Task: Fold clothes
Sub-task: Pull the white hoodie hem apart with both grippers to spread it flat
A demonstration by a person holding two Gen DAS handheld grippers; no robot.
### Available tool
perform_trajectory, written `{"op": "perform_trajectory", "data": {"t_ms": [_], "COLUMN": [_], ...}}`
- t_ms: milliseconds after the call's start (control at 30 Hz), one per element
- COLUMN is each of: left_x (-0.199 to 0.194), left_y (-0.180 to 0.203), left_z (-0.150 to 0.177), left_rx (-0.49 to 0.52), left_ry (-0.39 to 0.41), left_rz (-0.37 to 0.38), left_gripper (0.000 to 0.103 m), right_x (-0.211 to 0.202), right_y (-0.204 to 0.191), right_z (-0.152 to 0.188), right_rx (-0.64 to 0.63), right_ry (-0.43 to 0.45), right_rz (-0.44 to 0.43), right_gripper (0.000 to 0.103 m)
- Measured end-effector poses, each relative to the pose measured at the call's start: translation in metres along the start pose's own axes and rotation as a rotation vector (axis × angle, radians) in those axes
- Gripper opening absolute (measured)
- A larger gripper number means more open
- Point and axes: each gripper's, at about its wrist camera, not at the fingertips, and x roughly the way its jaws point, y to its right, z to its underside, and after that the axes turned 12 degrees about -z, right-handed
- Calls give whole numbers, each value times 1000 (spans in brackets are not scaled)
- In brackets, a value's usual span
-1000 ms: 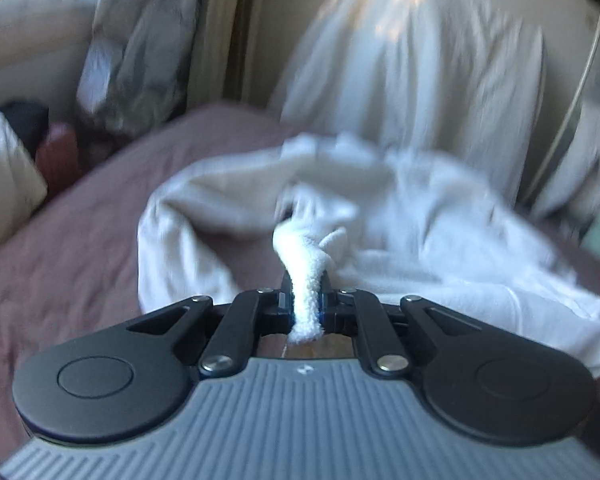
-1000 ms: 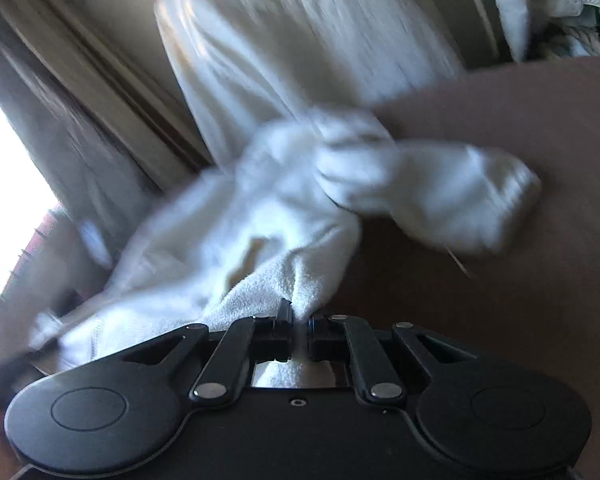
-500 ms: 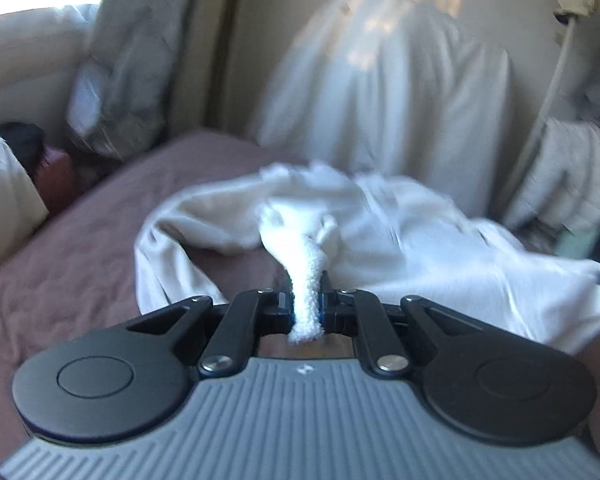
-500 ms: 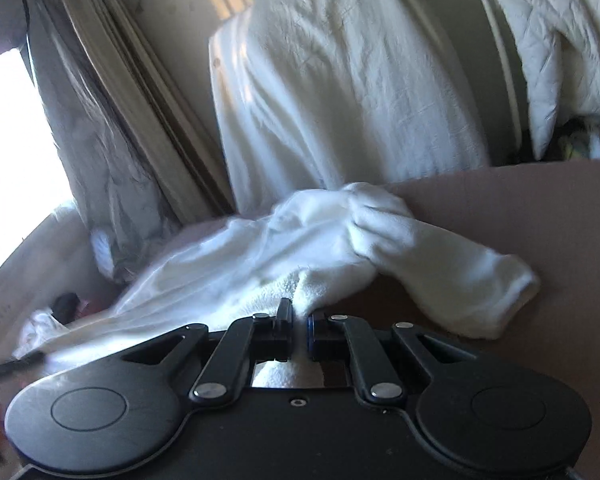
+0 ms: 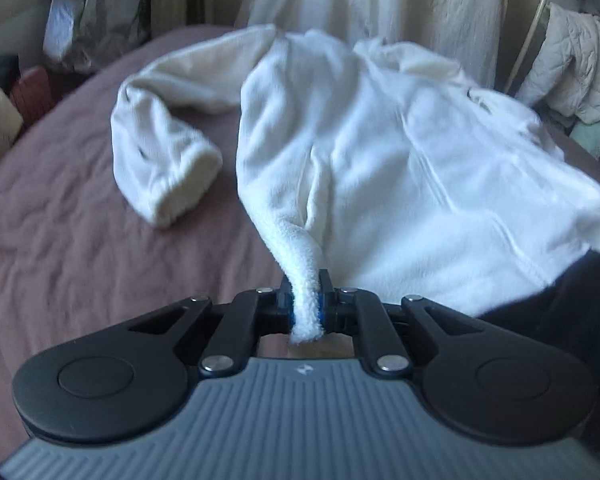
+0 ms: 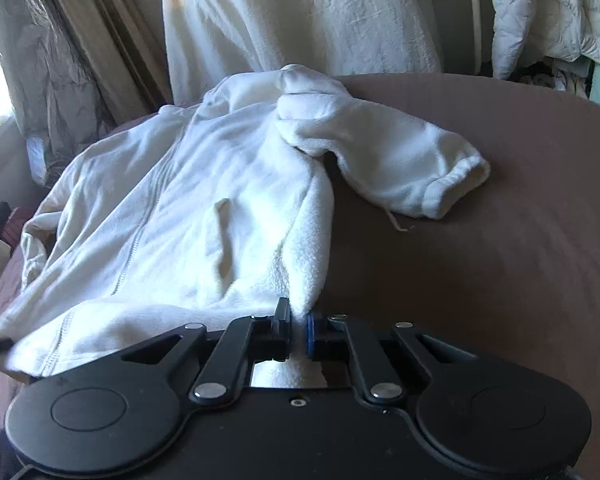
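A white fleece zip jacket (image 5: pixel 400 168) lies spread front-up on a mauve bed cover (image 5: pixel 80 240). My left gripper (image 5: pixel 306 304) is shut on its bottom hem corner, the fleece pinched between the pads. One sleeve (image 5: pixel 160 168) lies bent to the left with its cuff open. In the right wrist view the same jacket (image 6: pixel 188 208) stretches away, and my right gripper (image 6: pixel 299 330) is shut on the other hem corner. The other sleeve (image 6: pixel 400 160) lies out to the right on the bed (image 6: pixel 480 260).
A pale sheet-draped shape (image 6: pixel 300 16) stands behind the bed. Curtains (image 6: pixel 72 40) hang at the far left near a bright window. A quilted white garment (image 6: pixel 548 12) hangs at the far right, also in the left wrist view (image 5: pixel 572 68).
The jacket was bunched and lifted; now it is pulled out flat over the bed, with both sleeves lying out to the sides. Both grippers stay shut on the hem and have drawn back.
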Motion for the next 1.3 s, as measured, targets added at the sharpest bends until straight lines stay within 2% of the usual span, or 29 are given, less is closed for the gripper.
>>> {"op": "perform_trajectory", "data": {"t_ms": [167,300,367,400,500,567,633,700,733,767,800,867,933,1067,1167,1233,1267,1300], "left_x": [-24,-67,-74,-70,-40,-22,-18,-21,-28,-36,-40,-44,-41,-30,-21,-18,-18,-17], "left_y": [-4,-9,-11,-9,-3,0,-1,-3,-4,-5,-4,-3,-1,3,-4,-9,-11,-13], "left_z": [-12,-29,-32,-31,-18,-6,-5,-7,-11,-15,-19,-22,-17,-5,-1,0,0,1], "left_rx": [-20,-48,-45,-23,34,38,28,16,6,2,4,19,41,107,79,60,56,51], "left_ry": [32,143,150,128,7,-69,-91,-89,-61,-28,-5,9,-19,-72,-104,-104,-100,-96], "left_rz": [-1,53,40,21,-46,-46,-40,-38,-33,-30,-29,-32,-46,-87,-64,-55,-55,-54], "left_gripper": [9,9,9,9,9,9,9,9,10,10,10,10,11,12,12,12,12,12], "right_x": [-12,-48,-69,-75,-71,-59,-45,-34,-28,-23,-18,-9,2,33,59,72,74,75], "right_y": [-6,-23,-32,-35,-33,-25,-17,-9,-5,-3,-7,-24,-39,-40,-32,-26,-29,-32], "right_z": [0,-20,-33,-37,-36,-26,-14,-5,-1,3,3,0,-6,-8,-1,5,6,8], "right_rx": [-12,17,0,-31,-69,-30,35,112,151,176,164,81,-3,-26,2,26,-6,-38], "right_ry": [63,223,293,294,225,168,118,89,74,58,42,14,-19,-118,-209,-235,-233,-231], "right_rz": [-22,-163,-208,-194,-96,-62,-48,-92,-114,-140,-163,-143,-100,42,129,103,75,46], "right_gripper": [9,7,5,1,1,1,5,20,26,51,66,67,69,74,74,72,52,6]}}
